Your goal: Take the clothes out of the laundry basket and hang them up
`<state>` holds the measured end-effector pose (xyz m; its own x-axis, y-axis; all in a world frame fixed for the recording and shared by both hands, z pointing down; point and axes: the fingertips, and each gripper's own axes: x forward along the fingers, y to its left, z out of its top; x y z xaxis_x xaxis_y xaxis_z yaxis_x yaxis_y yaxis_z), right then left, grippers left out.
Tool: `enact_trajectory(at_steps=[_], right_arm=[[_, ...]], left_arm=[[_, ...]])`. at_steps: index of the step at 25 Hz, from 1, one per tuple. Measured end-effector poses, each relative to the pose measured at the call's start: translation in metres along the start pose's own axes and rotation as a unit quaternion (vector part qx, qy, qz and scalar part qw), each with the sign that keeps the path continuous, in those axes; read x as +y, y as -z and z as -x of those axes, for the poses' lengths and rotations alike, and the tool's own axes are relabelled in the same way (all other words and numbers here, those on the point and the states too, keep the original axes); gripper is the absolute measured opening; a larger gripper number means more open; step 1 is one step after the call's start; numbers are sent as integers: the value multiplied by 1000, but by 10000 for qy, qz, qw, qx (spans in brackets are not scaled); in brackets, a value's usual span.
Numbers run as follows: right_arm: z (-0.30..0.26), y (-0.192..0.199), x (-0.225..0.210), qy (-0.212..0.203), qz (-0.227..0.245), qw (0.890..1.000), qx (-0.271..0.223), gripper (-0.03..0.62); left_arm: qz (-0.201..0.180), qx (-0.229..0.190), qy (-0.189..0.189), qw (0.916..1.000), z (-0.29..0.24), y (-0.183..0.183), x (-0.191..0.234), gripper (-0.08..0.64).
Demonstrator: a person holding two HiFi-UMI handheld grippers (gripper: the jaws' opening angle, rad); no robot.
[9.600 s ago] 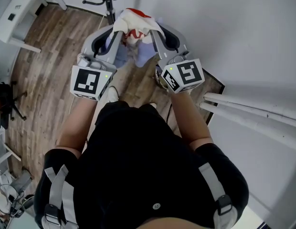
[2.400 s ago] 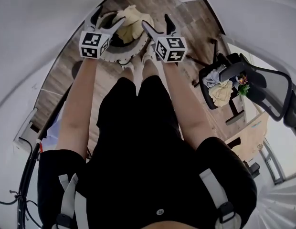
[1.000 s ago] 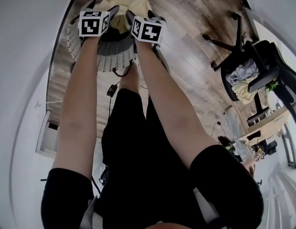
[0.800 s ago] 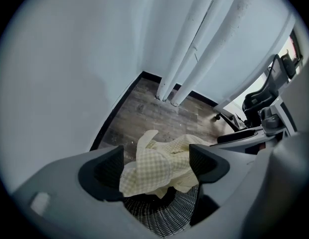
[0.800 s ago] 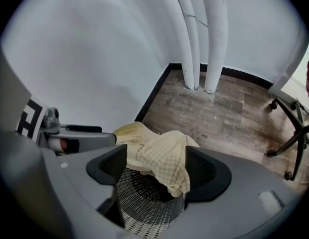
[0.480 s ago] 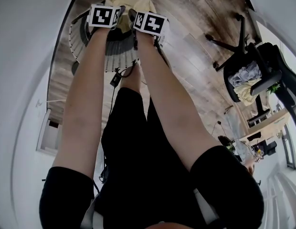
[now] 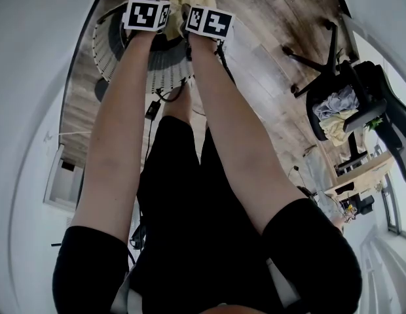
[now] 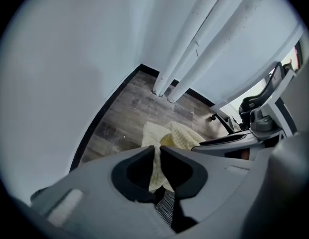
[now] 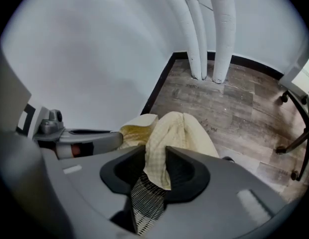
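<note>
left gripper (image 8: 157, 148) – jaws just closed almost fully on a thin fold of the yellow garment (image 8: 180, 133) | right gripper (image 9: 155, 151) – just closed on a thicker fold | garment lay at the laundry basket (image 7: 101, 39) | judged gripped, ready to lift

My head camera looks steeply down onto the laundry basket (image 7: 106, 44). Cameras riding my left tool (image 8: 157, 156) and right tool (image 9: 155, 156) look closely along their jaws; all share the yellow cloth (image 9: 182, 126).

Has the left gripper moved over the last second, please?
Yes: the left gripper went farther over the laundry basket; its fingers have just closed on the yellow cloth.
</note>
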<state>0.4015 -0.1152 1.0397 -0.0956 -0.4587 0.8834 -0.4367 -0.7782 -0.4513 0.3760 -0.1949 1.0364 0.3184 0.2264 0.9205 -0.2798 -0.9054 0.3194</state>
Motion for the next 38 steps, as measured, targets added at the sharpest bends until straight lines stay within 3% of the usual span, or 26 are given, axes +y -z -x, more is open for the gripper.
enact_trajectory(at_steps=[5,13,20,23,28,33,38], right_arm=[[7,-2,8,13,326,9995,-31,67],[58,-10,25,-89,693,9942,-815,63],[126,-12,72,-486,1143,9839,-1284,63],[160,-19,102,-602,1648,9729,-1506,63],[228,-23,159,-629,2662,9439,-1850,63],[298,-24,221,-793,3236,9171,-2192,63],[369,-24,275,-947,3831,8818,-2584,63]], left_arm=[[189,-283,-45,9994,12,1,7,25],[89,-883,-209,9958,67,-8,16,25],[105,-1705,-321,9848,157,-12,9,25],[185,-2128,-383,9762,206,-18,8,25],[298,-2751,-427,9600,299,-25,-6,25],[306,-3294,-506,9424,390,-22,-21,25],[242,-3875,-632,9194,479,-19,-38,25]])
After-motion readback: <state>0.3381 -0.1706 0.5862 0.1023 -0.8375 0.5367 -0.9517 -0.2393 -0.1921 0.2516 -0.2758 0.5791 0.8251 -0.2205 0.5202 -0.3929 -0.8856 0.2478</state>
